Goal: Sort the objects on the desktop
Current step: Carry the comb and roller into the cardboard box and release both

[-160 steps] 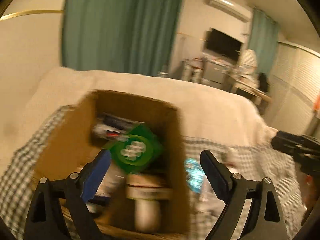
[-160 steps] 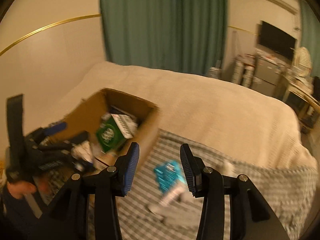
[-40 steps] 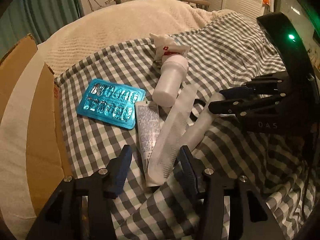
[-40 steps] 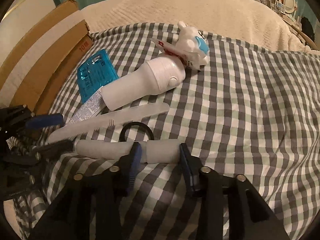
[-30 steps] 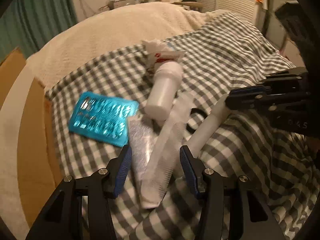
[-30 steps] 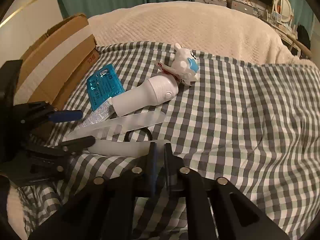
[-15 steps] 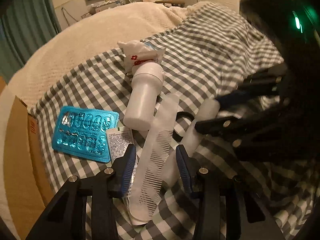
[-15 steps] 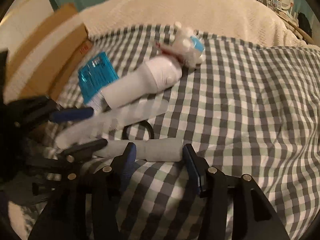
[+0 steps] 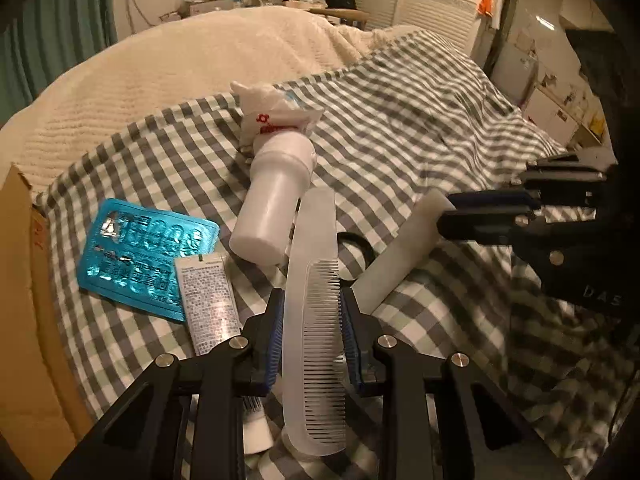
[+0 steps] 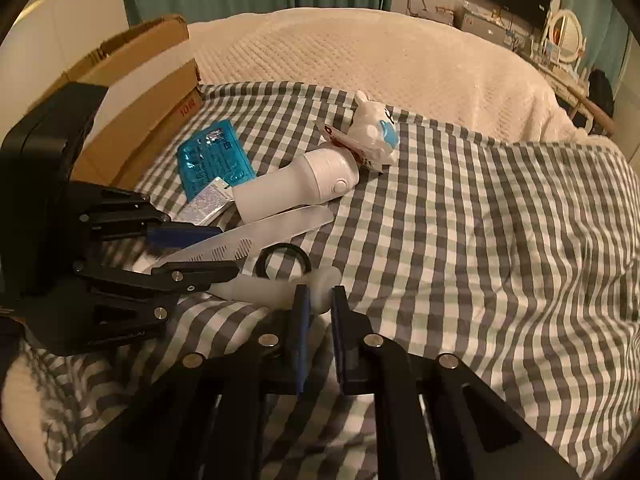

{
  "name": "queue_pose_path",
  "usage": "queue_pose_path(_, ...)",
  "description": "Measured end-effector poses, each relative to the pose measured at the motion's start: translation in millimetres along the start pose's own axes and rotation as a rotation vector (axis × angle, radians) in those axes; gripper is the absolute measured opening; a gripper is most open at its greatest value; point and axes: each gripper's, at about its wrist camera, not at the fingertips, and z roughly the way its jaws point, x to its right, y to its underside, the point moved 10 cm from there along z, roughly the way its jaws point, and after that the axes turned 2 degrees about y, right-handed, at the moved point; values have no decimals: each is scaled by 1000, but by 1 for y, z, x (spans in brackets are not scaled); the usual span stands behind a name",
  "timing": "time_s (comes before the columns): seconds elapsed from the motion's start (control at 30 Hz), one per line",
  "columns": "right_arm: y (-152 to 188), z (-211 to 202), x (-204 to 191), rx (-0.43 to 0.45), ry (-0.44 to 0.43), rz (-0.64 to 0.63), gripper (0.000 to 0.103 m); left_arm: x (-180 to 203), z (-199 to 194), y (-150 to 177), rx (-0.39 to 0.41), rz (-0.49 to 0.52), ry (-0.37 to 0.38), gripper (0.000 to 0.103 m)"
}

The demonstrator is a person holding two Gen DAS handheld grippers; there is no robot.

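The left gripper (image 9: pixel 311 316) has its jaws closing on the translucent comb (image 9: pixel 314 280) lying between them. The right gripper (image 10: pixel 317 304) closes its jaws on the white tube (image 10: pixel 276 290); a black ring (image 10: pixel 283 260) lies just beyond, on the checked bedspread (image 10: pixel 480 240).

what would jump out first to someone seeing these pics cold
Probably the translucent comb, front and centre between the left gripper pads as its jaws close on it. Beside it, the right gripper is closing on one end of a white tube lying on the checked cloth. The bright blue blister pack near the cardboard box is the strongest colour.
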Motion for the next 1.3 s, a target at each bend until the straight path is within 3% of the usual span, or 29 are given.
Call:
queue_pose_path(0.23, -3, -14, 5, 42, 17, 13, 10, 0, -15, -2, 29, -59, -62, 26)
queue_pose_path(0.43, -20, -59, 16, 139, 33, 23, 10, 9, -63, -24, 177, -108, -10, 26)
queue_pose_path(0.67, -48, -116, 18, 252, 101, -7, 10, 10, -121, -54, 332, -137, -39, 26)
queue_pose_path(0.8, -75, -154, 0, 328, 66, -40, 10, -13, -173, -64, 424, -190, -140, 26)
queue_pose_path(0.97, -121, -189, -63, 423, -57, -154, 10, -82, -244, -49, 512, -352, -360, 26)
queue_pose_path(1.03, -138, -193, -91, 446, -109, -195, 10, -117, -266, -30, 509, -418, -480, 26)
queue_pose_path(1.1, -155, -190, -123, 450, -154, -245, 10, -145, -278, -9, 483, -477, -548, 26)
queue_pose_path(1.3, -188, -145, -215, 383, -303, -324, 10, -210, -269, 41, 388, -636, -627, 27)
